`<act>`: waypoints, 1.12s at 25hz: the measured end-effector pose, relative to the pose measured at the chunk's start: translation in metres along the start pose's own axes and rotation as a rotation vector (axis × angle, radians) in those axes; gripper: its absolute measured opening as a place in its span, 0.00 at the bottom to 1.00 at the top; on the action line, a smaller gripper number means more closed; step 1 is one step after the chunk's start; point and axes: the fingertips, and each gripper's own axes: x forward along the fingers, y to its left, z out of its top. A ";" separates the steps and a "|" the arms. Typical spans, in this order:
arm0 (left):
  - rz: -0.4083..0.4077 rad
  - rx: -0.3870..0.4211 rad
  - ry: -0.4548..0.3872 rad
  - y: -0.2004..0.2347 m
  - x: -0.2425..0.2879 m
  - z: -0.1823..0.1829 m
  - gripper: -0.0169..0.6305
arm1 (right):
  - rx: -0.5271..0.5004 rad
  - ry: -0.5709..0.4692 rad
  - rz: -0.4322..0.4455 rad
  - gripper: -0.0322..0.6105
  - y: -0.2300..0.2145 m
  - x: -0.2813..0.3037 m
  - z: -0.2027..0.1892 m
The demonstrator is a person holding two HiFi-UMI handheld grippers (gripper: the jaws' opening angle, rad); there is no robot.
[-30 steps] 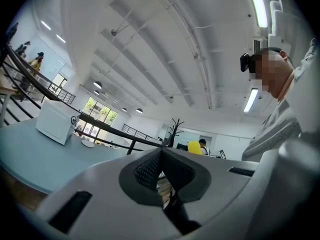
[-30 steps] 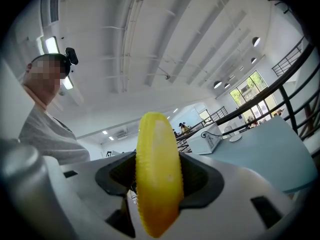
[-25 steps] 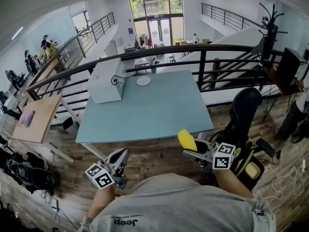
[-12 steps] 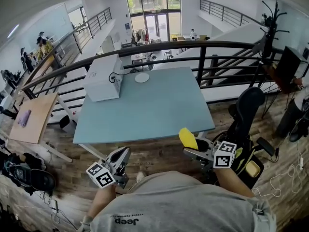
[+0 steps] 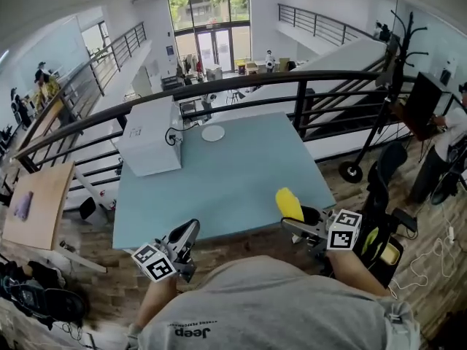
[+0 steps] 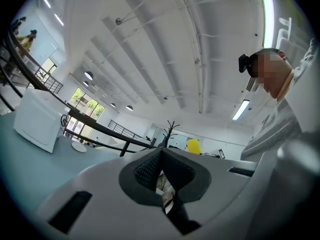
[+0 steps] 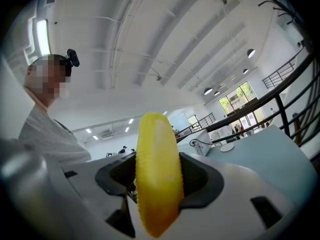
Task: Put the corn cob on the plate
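Right gripper view has the right tongs (image 7: pixel 159 184) pinching the corn cob (image 7: pixel 156 144); left tongs (image 6: pixel 161 176) are pressed together.

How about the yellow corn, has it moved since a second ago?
Yes. The corn, held by the right gripper, has come forward: it was short of the near edge of the table, and now it overlaps that edge.

A pale blue table (image 5: pixel 241 177) carries a white box (image 5: pixel 149 146) at its far left corner and, just beside the box near the far edge, a small white plate (image 5: pixel 213 133).
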 end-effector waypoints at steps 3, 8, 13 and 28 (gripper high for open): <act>-0.014 0.013 0.001 0.033 -0.012 0.027 0.04 | -0.006 -0.010 -0.007 0.45 0.000 0.042 0.008; -0.004 0.002 0.000 0.091 -0.038 0.057 0.04 | 0.001 -0.001 -0.005 0.45 -0.005 0.112 0.012; 0.012 -0.025 0.006 0.139 -0.059 0.073 0.04 | 0.016 0.020 -0.013 0.45 -0.016 0.166 0.012; 0.069 -0.086 0.009 0.216 -0.043 0.080 0.04 | 0.045 0.087 -0.004 0.45 -0.080 0.231 0.024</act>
